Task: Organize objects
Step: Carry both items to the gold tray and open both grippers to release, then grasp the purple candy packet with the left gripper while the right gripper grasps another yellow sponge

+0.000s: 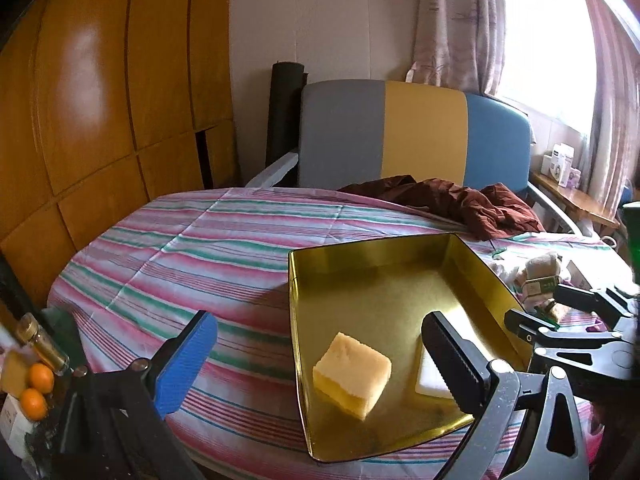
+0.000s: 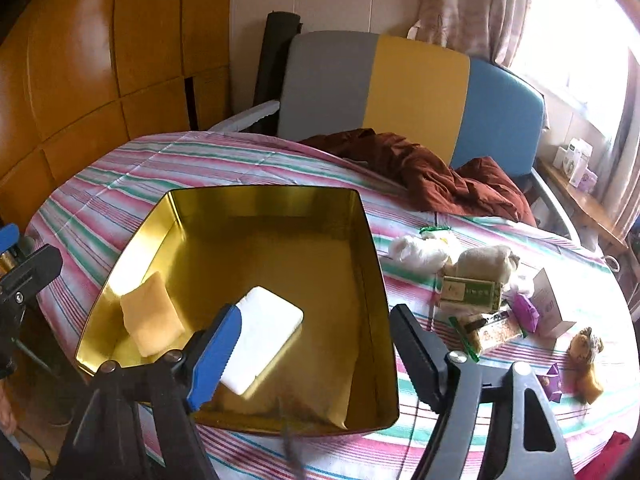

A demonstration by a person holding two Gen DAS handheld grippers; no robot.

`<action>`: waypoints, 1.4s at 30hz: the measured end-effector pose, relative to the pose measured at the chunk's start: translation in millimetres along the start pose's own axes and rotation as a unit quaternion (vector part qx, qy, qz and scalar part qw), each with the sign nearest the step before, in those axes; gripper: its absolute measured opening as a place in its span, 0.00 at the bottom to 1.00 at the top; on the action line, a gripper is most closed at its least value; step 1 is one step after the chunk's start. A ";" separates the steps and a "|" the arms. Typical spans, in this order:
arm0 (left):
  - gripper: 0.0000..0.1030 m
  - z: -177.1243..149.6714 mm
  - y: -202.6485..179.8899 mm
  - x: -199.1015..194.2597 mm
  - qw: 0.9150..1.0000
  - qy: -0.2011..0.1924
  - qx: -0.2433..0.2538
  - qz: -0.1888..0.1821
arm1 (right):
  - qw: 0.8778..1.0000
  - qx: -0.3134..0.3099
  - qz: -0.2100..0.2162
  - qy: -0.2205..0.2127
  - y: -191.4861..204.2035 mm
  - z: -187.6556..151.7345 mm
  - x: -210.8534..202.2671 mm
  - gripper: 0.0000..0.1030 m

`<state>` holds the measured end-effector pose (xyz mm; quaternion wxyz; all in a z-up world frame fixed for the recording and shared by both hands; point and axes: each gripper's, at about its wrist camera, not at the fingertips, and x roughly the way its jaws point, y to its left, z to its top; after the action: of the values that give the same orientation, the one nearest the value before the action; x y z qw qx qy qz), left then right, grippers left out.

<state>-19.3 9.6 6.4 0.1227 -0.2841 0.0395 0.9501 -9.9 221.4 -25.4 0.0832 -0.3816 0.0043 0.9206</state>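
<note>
Wood-panelled wardrobe doors (image 1: 100, 92) fill the left background, with a grey, yellow and blue chair back (image 1: 412, 136) behind a round surface covered by a pink, green and white striped cloth (image 1: 208, 240). At the far left edge of the left wrist view, two small oranges (image 1: 38, 390) sit beside a gold-capped bottle (image 1: 42, 340).

Left gripper (image 1: 320, 364): its jaws stand wide open with nothing between the pads; the blue finger hangs over the striped cloth and the black finger over the gold tin tray (image 2: 372, 256).

Inside the tray, a yellow sponge block (image 2: 152, 320) lies near the left wall, and a white rectangular bar (image 2: 268, 332) lies flat on the tray floor just to its right, the two apart from each other.

Right gripper (image 2: 312, 354): its jaws are parted above the near part of the tray, gripping nothing. The blue finger overlaps the near end of the white bar in the right wrist view; whether it touches the bar cannot be told. The black finger hangs at the tray's right wall.

A crumpled maroon cloth (image 2: 432, 172) lies at the far edge of the surface. Right of the tray, a cluster remains on the cloth: a white bundle (image 2: 416, 254), a green and gold box (image 2: 472, 292), a snack bar wrapper (image 2: 496, 332), a purple packet (image 2: 526, 312) and a small brown plush toy (image 2: 586, 360).
</note>
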 end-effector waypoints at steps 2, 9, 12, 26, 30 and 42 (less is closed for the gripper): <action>1.00 0.1 -2.4 -0.9 1.000 0.000 0.003 -0.001 | 1.000 0.002 0.006 -0.001 -3.3 -2.3 -1.9 0.76; 1.00 -0.7 -12.3 -2.0 1.000 0.002 0.018 -0.007 | 0.999 0.028 0.017 -0.002 -23.0 -7.1 -8.8 0.76; 1.00 -0.7 -18.6 -2.5 1.000 0.003 0.027 -0.012 | 0.999 0.041 0.010 -0.005 -35.8 -8.6 -13.1 0.76; 1.00 0.7 -60.2 8.5 0.995 0.019 0.072 -0.065 | 0.984 0.169 -0.060 0.005 -154.5 -25.9 -32.3 0.76; 1.00 2.7 -84.1 11.7 0.991 0.020 0.095 -0.097 | 0.969 0.228 -0.090 0.009 -206.6 -38.1 -44.5 0.76; 0.99 9.5 -170.1 22.6 0.964 0.038 0.154 -0.213 | 0.915 0.375 -0.149 0.018 -319.1 -79.7 -70.1 0.76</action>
<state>0.9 180.2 1.0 0.3633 -0.2993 0.1287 0.8728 144.6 519.9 -14.9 0.3563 -0.3354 0.2939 0.8211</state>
